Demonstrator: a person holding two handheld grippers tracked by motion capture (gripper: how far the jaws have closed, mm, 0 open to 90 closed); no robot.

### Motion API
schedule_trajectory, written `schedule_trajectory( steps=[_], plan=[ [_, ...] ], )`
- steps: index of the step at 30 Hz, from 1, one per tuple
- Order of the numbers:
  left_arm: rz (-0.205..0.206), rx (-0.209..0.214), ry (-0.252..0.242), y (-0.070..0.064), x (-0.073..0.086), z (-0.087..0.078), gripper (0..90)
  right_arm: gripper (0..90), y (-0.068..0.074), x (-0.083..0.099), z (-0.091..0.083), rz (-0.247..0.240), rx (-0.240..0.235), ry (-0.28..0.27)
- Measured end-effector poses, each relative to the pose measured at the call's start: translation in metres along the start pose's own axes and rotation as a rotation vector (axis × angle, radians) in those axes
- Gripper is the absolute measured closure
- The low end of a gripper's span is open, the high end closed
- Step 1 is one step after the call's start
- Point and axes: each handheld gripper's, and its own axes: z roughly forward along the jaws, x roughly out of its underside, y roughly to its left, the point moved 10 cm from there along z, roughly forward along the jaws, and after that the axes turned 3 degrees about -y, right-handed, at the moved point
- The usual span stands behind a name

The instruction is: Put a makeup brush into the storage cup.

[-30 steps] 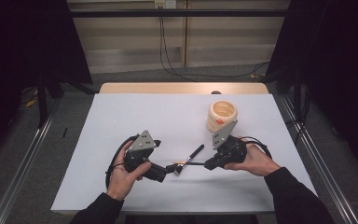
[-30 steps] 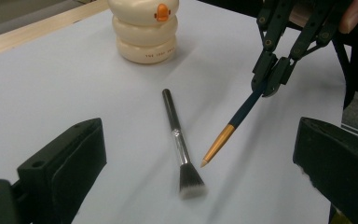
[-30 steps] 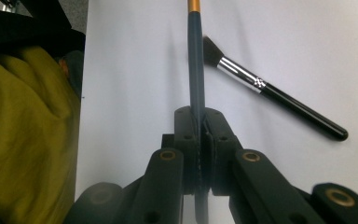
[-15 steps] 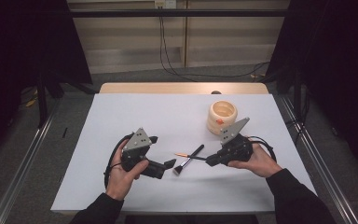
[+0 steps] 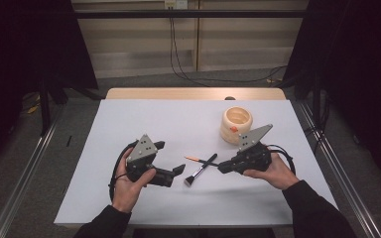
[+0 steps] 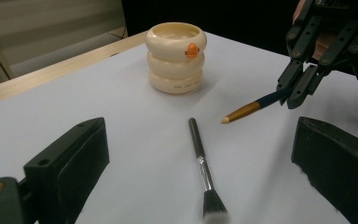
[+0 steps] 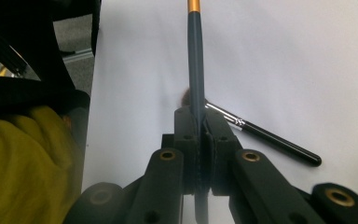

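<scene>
Right hand-held gripper [image 7: 199, 122] clamps pencil [image 7: 195, 56] — lifted.

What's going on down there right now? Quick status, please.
Right tool shut on the orange-tipped pencil, lifted off the table. Left tool open, empty. Black brush lies flat. Duck cup unobstructed.

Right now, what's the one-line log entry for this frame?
right gripper: shut on blue-and-gold pencil, lifted | left gripper: open, empty | makeup brush: lying on table | duck-face cup: upright, untouched
</scene>
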Motion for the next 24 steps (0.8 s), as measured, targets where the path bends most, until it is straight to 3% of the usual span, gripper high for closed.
schedule_trajectory(
  steps=[8,15,20,24],
  plan=[
    [-0.003,-0.002,-0.019,0.0,-0.003,-0.001,3.1,85.3,0.0,-0.009,-0.006,-0.007,0.015,-0.067],
    [-0.012,0.008,-0.037,-0.001,-0.005,-0.001,3.0,85.3,-0.002,-0.009,-0.003,-0.004,0.026,-0.083],
    [-0.002,0.018,-0.044,-0.003,-0.005,0.0,2.9,85.2,-0.002,-0.016,-0.008,0.003,0.026,-0.156],
    [0.008,0.015,-0.041,-0.004,-0.005,0.001,2.3,85.3,-0.006,-0.016,-0.009,0.017,0.032,-0.184]
  ],
)
